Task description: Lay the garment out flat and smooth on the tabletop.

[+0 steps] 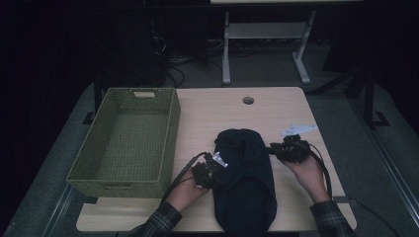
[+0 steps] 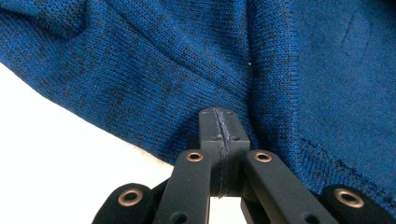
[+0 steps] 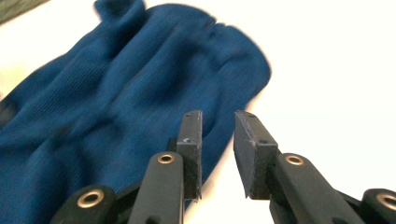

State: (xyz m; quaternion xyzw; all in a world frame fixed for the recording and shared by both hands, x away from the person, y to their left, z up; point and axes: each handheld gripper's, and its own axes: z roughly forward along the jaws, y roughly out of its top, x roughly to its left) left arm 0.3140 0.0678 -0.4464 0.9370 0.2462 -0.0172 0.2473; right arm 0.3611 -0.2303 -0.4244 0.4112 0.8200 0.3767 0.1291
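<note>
Dim room, dark floor, and my pale wooden table [image 1: 207, 118] taking what light there is. All places below are reckoned from the blue knitted garment [image 1: 245, 177], a long folded bundle running toward my edge of the table, just right of the middle.

Well to its left sits the green woven basket [image 1: 126, 140], empty, its open top facing up; I judge it the likely home for the bundle, which would explain why I work this close to it.

At the garment's left flank my left gripper [image 2: 219, 128] has its jaws pressed together with a thin fold of the knit pinched in the seam between them, a hold meant to keep that side from sliding.

At its right flank, near the far end, my right gripper [image 3: 218, 140] hangs with jaws parted and nothing between them, aimed along the cloth's edge, ready to take a matching bite.
</note>
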